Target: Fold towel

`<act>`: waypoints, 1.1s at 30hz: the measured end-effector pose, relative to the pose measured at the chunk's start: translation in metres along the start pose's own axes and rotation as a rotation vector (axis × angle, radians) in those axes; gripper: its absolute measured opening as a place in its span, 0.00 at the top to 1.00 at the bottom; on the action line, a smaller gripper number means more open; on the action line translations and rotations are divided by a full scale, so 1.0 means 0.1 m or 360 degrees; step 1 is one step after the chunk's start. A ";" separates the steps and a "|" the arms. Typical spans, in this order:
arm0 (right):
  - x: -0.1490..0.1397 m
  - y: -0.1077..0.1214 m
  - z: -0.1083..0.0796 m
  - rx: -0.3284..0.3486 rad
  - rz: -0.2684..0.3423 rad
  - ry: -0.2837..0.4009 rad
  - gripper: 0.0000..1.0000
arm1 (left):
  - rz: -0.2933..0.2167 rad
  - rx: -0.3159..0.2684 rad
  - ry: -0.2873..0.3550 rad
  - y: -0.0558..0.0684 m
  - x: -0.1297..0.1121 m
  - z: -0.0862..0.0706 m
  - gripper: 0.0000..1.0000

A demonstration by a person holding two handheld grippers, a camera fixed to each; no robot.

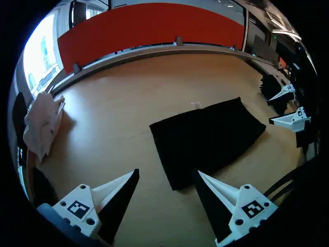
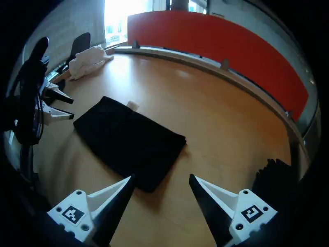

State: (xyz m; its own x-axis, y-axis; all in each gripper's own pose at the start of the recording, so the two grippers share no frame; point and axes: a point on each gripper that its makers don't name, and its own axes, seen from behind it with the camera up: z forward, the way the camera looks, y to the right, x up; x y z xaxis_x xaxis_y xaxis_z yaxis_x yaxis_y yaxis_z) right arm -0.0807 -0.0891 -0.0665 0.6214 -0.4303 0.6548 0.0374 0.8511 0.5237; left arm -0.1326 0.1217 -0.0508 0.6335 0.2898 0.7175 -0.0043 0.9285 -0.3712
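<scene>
A black towel (image 1: 207, 139) lies flat and folded into a rectangle on the wooden table (image 1: 135, 94); a small white tag sticks out at its far edge. My left gripper (image 1: 164, 185) hovers open just short of the towel's near corner, nothing between its fingers. In the right gripper view the same towel (image 2: 129, 140) stretches away to the left, and my right gripper (image 2: 161, 189) is open above the towel's near end. Each view catches the other gripper farther off at the table's edge: the right one (image 1: 288, 108) and the left one (image 2: 57, 105).
A crumpled white cloth (image 1: 41, 123) sits at the table's far corner (image 2: 88, 59). A red partition (image 1: 152, 29) runs along the table's back edge. A dark bundle (image 2: 275, 177) lies at the table's right end. Office chairs stand beyond the white cloth.
</scene>
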 end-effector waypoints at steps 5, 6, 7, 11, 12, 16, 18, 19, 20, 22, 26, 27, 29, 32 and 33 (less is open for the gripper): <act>0.00 -0.01 0.00 0.0009 -0.0010 0.0006 0.00 | -0.0023 0.0019 -0.0002 -0.02 -0.05 -0.05 0.06; 0.00 -0.01 0.00 0.0013 -0.0015 0.0008 0.00 | -0.0031 0.0024 -0.0002 -0.02 -0.06 -0.06 0.06; 0.01 -0.02 0.00 0.0018 -0.0020 0.0009 0.00 | -0.0039 0.0029 -0.0002 -0.03 -0.08 -0.07 0.06; 0.01 -0.03 0.02 0.0035 -0.0048 0.0010 0.00 | -0.0077 0.0041 0.0003 -0.05 -0.12 -0.13 0.06; 0.01 -0.04 0.02 0.0043 -0.0056 0.0011 0.00 | -0.0086 0.0046 0.0004 -0.05 -0.14 -0.14 0.06; 0.02 -0.07 0.03 0.0079 -0.0095 0.0010 0.00 | -0.0121 0.0066 0.0006 -0.08 -0.20 -0.20 0.06; 0.03 -0.09 0.04 0.0095 -0.0118 0.0006 0.00 | -0.0139 0.0076 0.0008 -0.08 -0.23 -0.24 0.06; 0.03 -0.09 0.04 0.0102 -0.0129 0.0004 0.00 | -0.0147 0.0080 0.0008 -0.09 -0.24 -0.26 0.06; 0.03 -0.09 0.05 0.0109 -0.0142 0.0001 0.00 | -0.0157 0.0084 0.0009 -0.09 -0.26 -0.27 0.06; 0.04 -0.10 0.06 0.0121 -0.0160 -0.0002 0.00 | -0.0175 0.0090 0.0007 -0.09 -0.29 -0.31 0.06; 0.05 -0.09 0.07 0.0136 -0.0188 -0.0011 0.00 | -0.0210 0.0101 0.0007 -0.09 -0.35 -0.37 0.06; 0.04 -0.09 0.07 0.0139 -0.0192 -0.0014 0.00 | -0.0214 0.0104 0.0006 -0.09 -0.36 -0.38 0.06; 0.04 -0.09 0.08 0.0145 -0.0199 -0.0019 0.00 | -0.0222 0.0112 0.0006 -0.10 -0.38 -0.41 0.06; 0.01 -0.08 0.08 0.0150 -0.0209 -0.0030 0.00 | -0.0233 0.0130 0.0005 -0.11 -0.40 -0.46 0.06; 0.00 -0.08 0.09 0.0152 -0.0212 -0.0035 0.00 | -0.0241 0.0132 0.0006 -0.10 -0.41 -0.47 0.06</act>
State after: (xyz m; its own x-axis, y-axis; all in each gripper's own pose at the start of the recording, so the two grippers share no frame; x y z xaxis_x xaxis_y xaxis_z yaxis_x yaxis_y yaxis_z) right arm -0.0878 -0.0989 -0.0662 0.5989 -0.5447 0.5871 0.0430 0.7539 0.6556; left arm -0.1223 0.0892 -0.1044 0.6344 0.1444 0.7594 0.0275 0.9776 -0.2088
